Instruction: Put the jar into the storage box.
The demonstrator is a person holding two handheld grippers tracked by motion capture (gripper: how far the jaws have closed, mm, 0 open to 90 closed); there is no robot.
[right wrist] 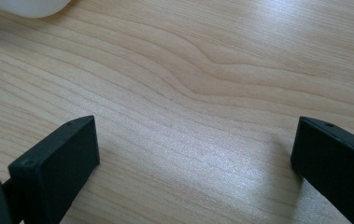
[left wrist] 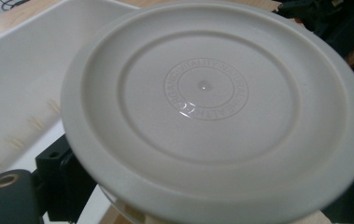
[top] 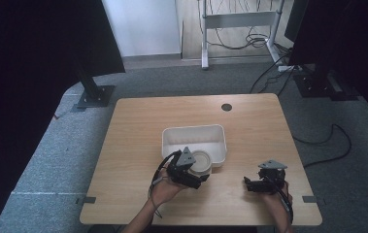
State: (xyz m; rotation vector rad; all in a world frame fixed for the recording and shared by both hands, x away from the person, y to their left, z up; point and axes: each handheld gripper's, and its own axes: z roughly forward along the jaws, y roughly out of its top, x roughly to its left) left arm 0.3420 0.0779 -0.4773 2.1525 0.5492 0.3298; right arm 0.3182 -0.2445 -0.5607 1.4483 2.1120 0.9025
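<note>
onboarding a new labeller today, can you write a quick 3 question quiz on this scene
1. True or false: the right tongs are clamped on a white lid.
2. Multiple choice: the round off-white plastic plate held by the left tongs is
A) flat on the light wooden table
B) at the near edge of the white rectangular plastic tub
C) beside the dark round hole in the tabletop
3. Fill in: the embossed ring of lettering sits at the plate's ____.

Key:
1. False; their jaws stand wide apart over bare wood, holding nothing.
2. B
3. centre
</note>
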